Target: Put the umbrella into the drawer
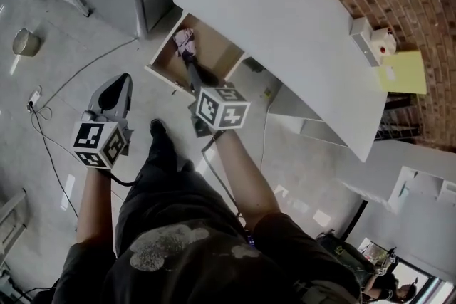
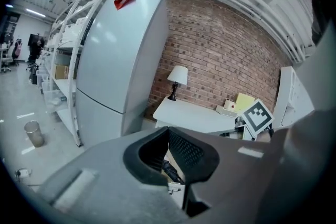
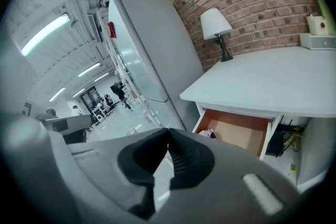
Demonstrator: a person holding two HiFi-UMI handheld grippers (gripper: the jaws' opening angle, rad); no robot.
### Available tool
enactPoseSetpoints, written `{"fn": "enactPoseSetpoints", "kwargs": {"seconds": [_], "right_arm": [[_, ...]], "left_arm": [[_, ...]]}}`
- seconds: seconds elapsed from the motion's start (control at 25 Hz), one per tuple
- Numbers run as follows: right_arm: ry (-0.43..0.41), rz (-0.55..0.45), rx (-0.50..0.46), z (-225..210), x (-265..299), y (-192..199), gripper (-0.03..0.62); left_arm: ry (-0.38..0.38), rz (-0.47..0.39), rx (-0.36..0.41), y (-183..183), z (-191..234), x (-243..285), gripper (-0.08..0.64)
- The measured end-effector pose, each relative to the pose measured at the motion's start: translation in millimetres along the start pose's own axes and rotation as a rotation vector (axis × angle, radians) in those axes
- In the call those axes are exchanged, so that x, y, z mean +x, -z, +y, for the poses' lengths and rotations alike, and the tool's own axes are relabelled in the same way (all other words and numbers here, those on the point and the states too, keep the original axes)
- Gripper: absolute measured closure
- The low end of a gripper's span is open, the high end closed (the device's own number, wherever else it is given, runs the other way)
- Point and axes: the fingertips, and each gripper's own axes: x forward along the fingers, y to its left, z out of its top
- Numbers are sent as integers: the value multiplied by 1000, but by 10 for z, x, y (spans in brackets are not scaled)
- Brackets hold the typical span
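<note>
Head view: the drawer (image 1: pixel 161 59) stands pulled out from under the white table (image 1: pixel 285 18). The umbrella (image 1: pixel 184 39), a pinkish folded bundle, lies inside it against one side wall. A dark rod runs from the bundle toward the right gripper (image 1: pixel 216 106). Whether it is the umbrella's handle or that gripper's fingers cannot be told, since the marker cube covers what lies behind it. The left gripper (image 1: pixel 125 80) hangs over the floor, well apart from the drawer, its fingers drawn to a point.

Left gripper view: the fingers (image 2: pixel 194 152) meet at their tips and hold nothing. Through the slit below them only a sliver of the drawer and something dark show, and the gripper body hides the rest.

Right gripper view: the fingers (image 3: pixel 186 157) are pressed together and empty. Beyond them the drawer is open, with the umbrella a small pale lump at its left side, too small to make out further.
</note>
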Motion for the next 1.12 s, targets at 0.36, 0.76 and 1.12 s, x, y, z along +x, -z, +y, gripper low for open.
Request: {"fn": "enactPoseSetpoints", "kwargs": {"seconds": [0.36,0.76,1.12], "right_arm": [[-22,-104,-32,260,-1060,-70,588],[-55,-152,-91,414,-1893,-77,588],[-84,-146,-124,422,-2387,113,588]], "left_arm": [[37,-51,52,-110,-670,-531,549],[12,-91,49,-141,-1253,-1136,549],[-74,-44,65,85,-1564,-1601,549]]}}
